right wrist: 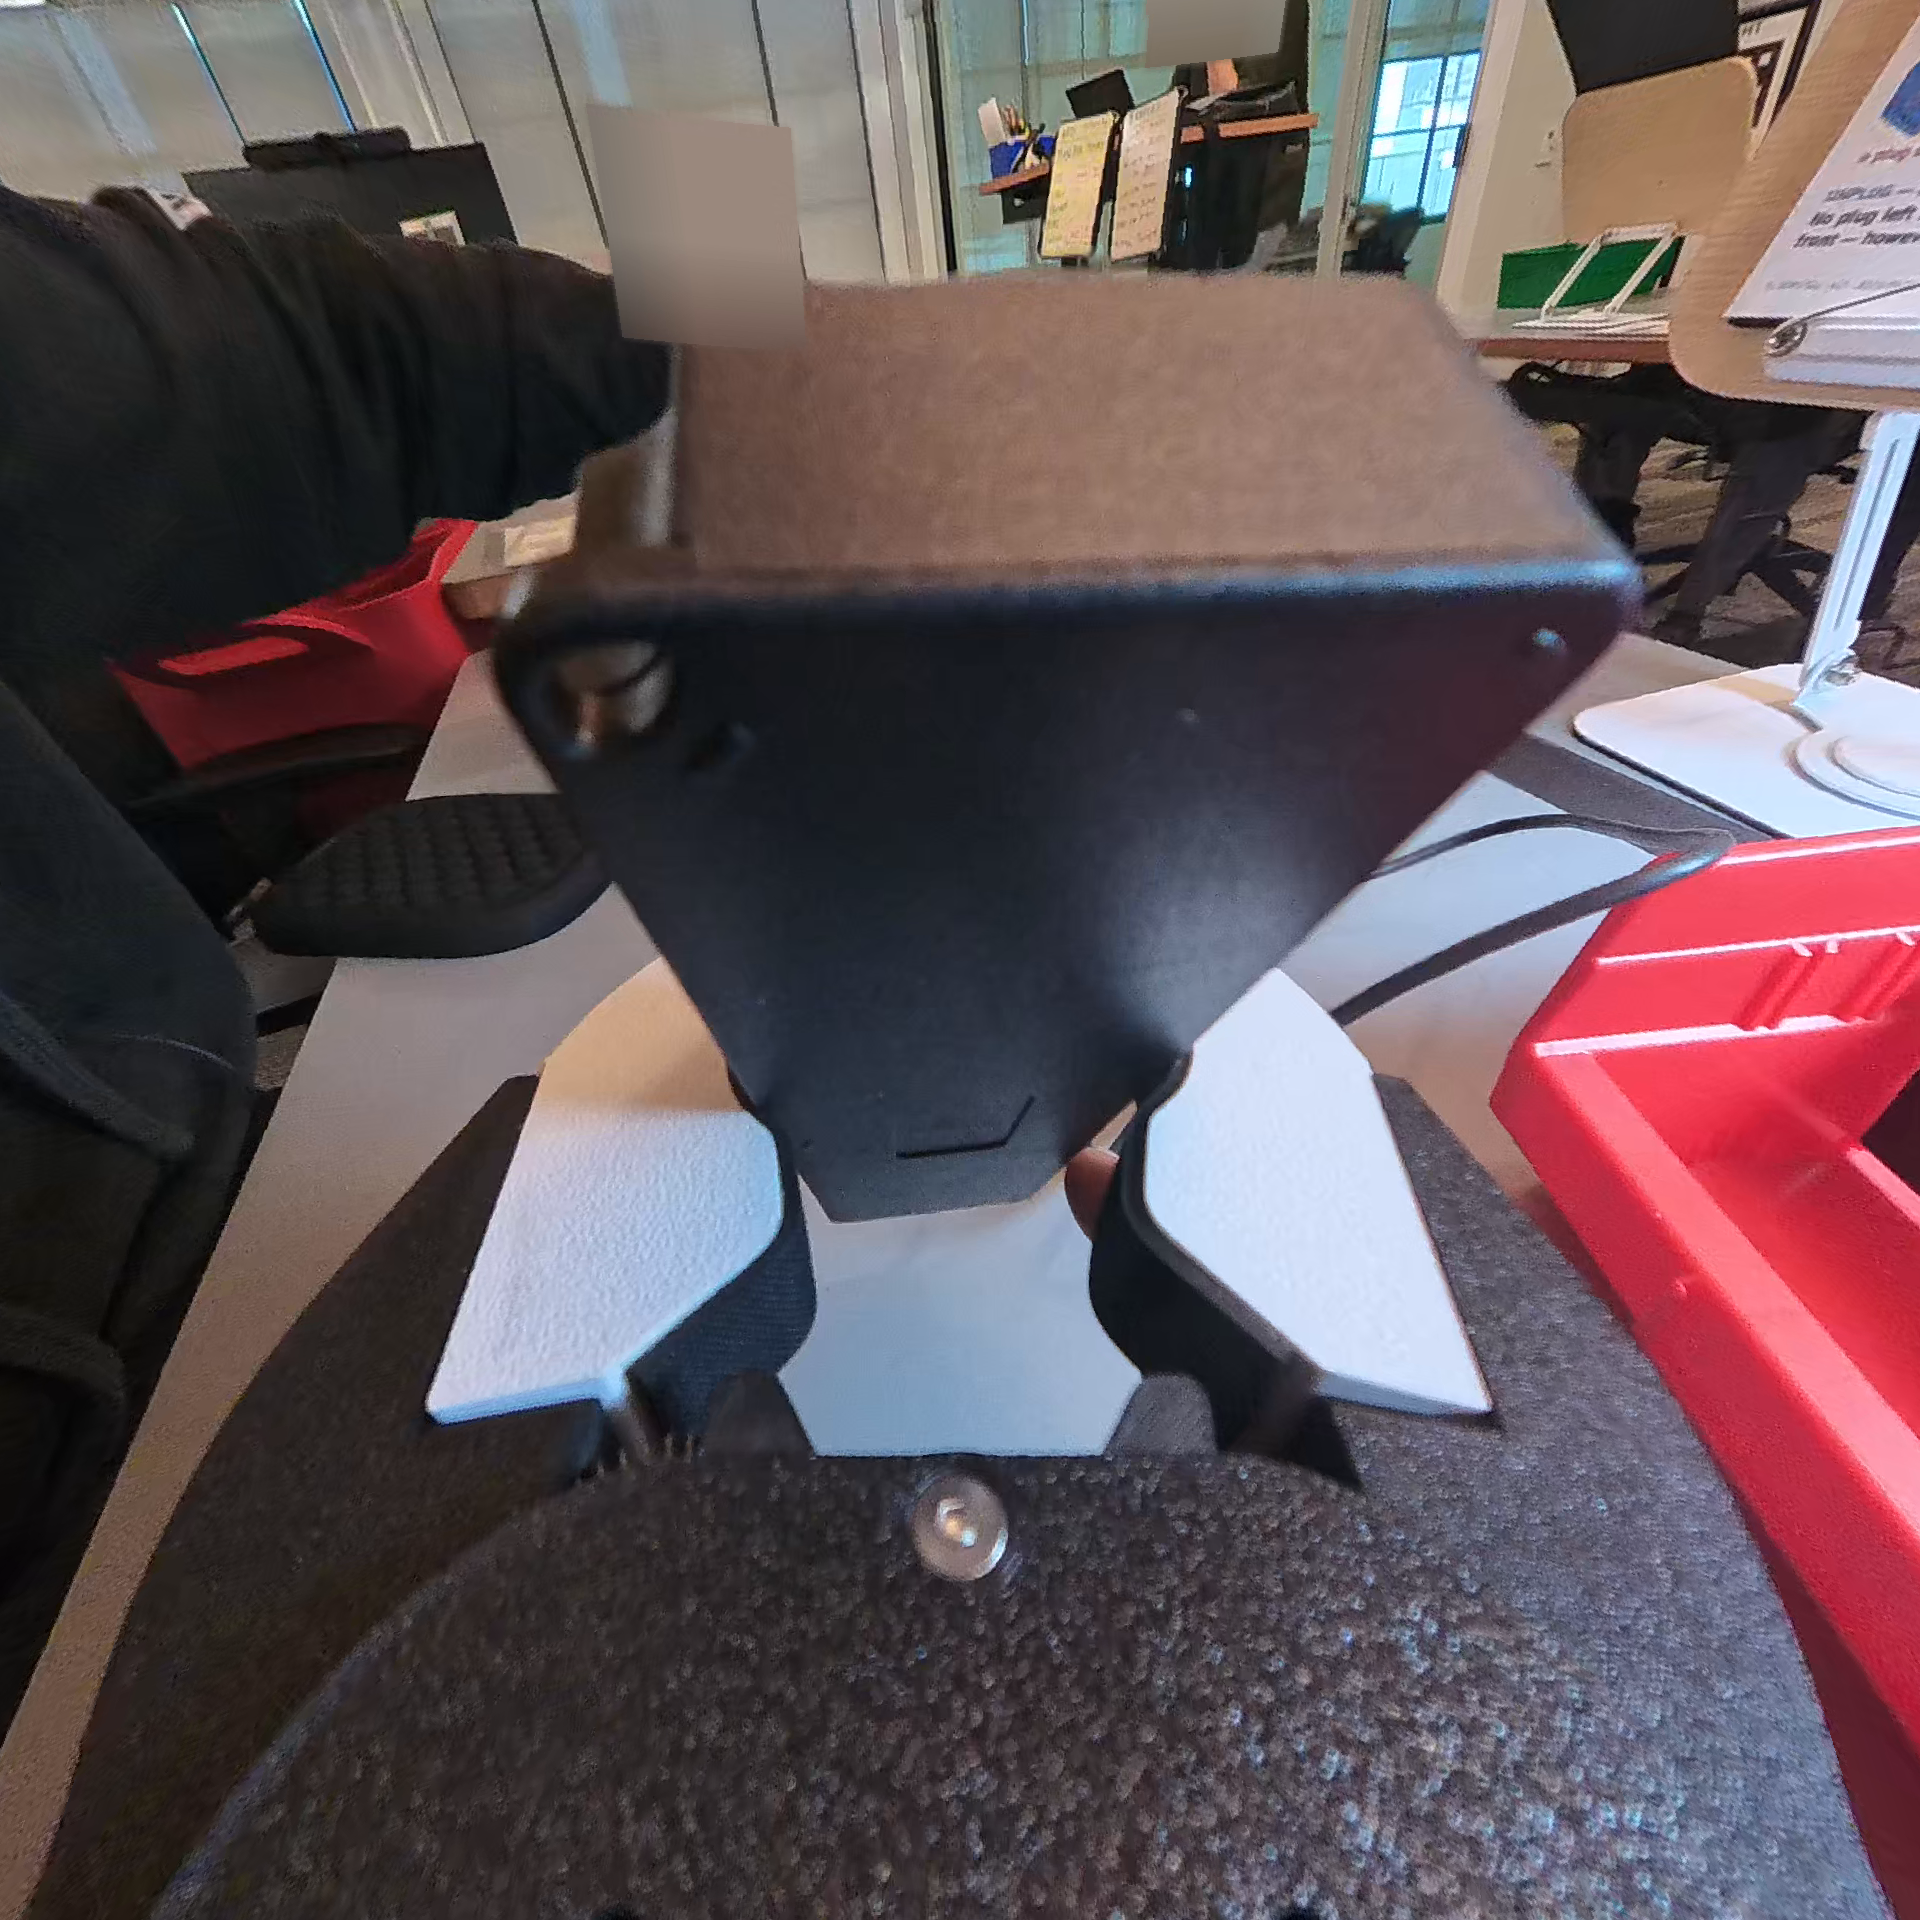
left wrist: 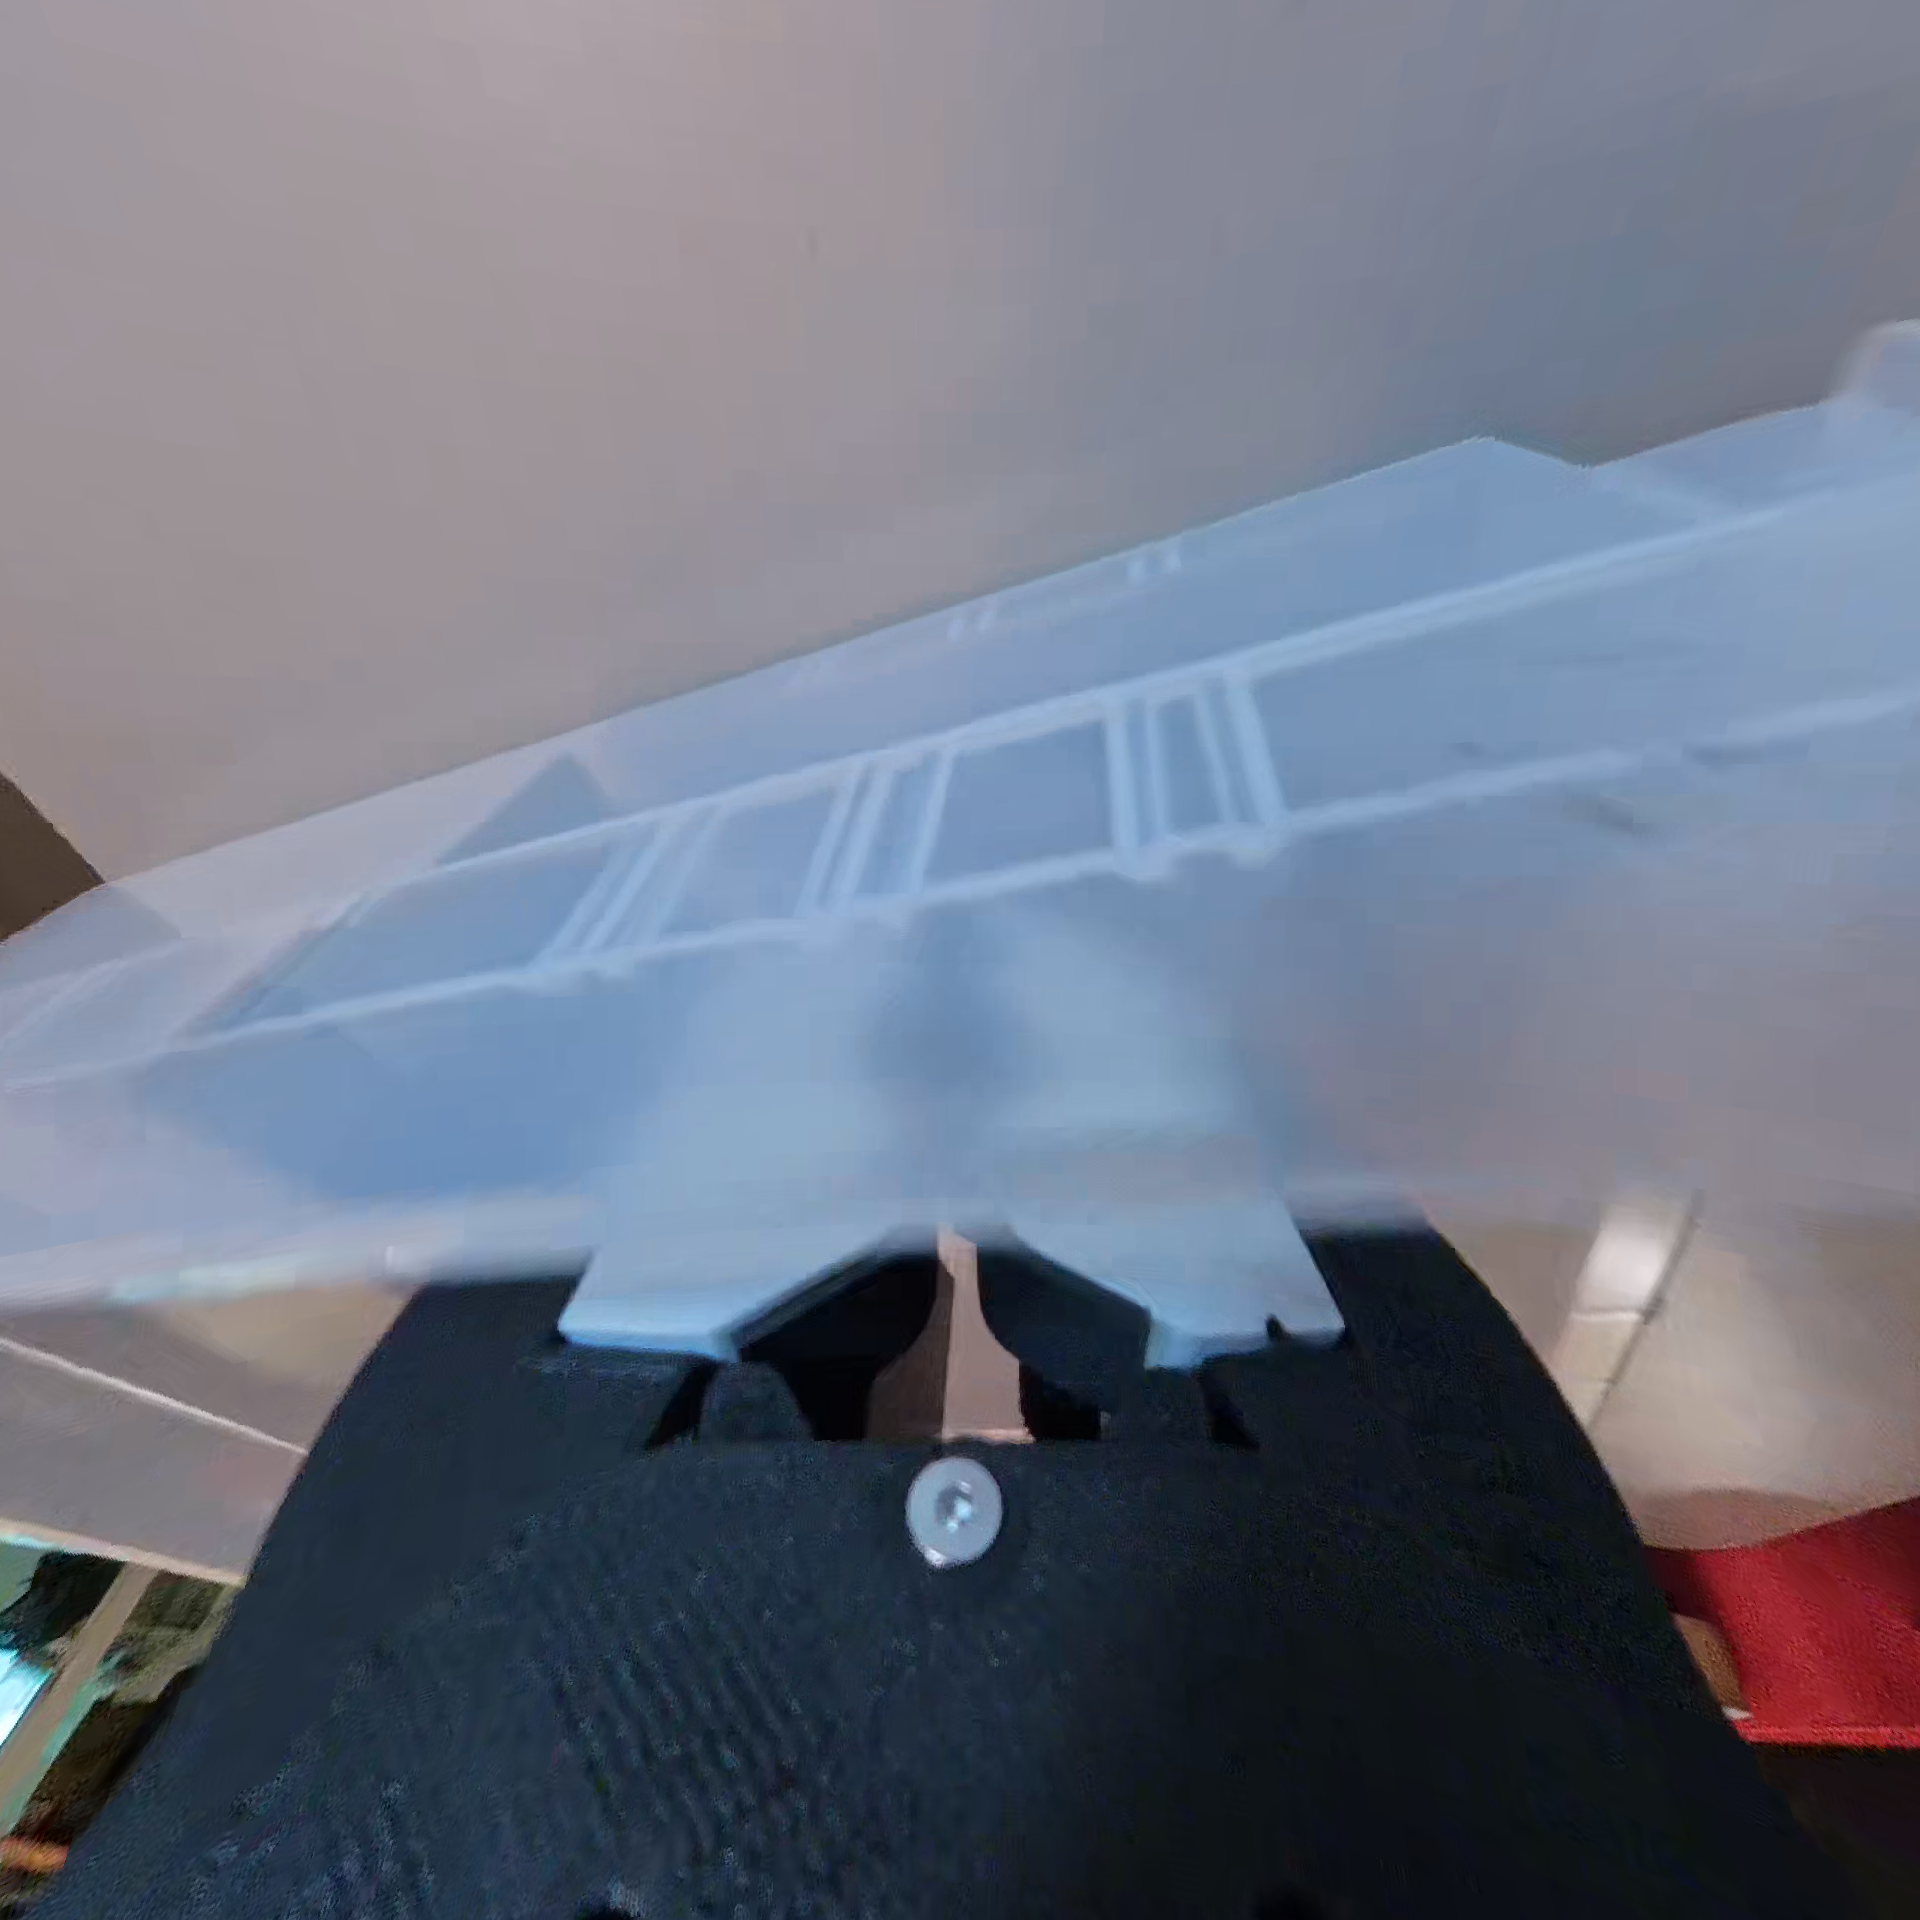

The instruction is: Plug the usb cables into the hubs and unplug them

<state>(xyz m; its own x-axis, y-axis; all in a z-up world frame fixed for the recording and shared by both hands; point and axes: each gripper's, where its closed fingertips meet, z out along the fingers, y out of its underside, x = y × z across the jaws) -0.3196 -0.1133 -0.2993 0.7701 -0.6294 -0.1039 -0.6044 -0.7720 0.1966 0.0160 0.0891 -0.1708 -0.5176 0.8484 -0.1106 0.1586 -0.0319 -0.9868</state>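
Observation:
In the left wrist view a translucent white plastic lid or tray (left wrist: 1039,831) with ribbed cells fills the middle and is blurred. My left gripper (left wrist: 956,1216) has its white fingers (left wrist: 644,1320) nearly together on the near edge of that piece, with the tips hidden behind it. In the right wrist view my right gripper (right wrist: 940,1184) holds the narrow end of a black wedge-shaped box (right wrist: 1039,727) between its pads, above the table. No USB plug or hub port shows clearly. A black cable (right wrist: 1507,935) runs across the table toward the red bin.
A red plastic bin (right wrist: 1714,1143) stands close on the right. A white stand with a clipboard (right wrist: 1849,727) is at the back right. A person's dark sleeve (right wrist: 260,395), a chair armrest (right wrist: 436,873) and a red container (right wrist: 312,644) are at the left. The white table (right wrist: 395,1039) lies below.

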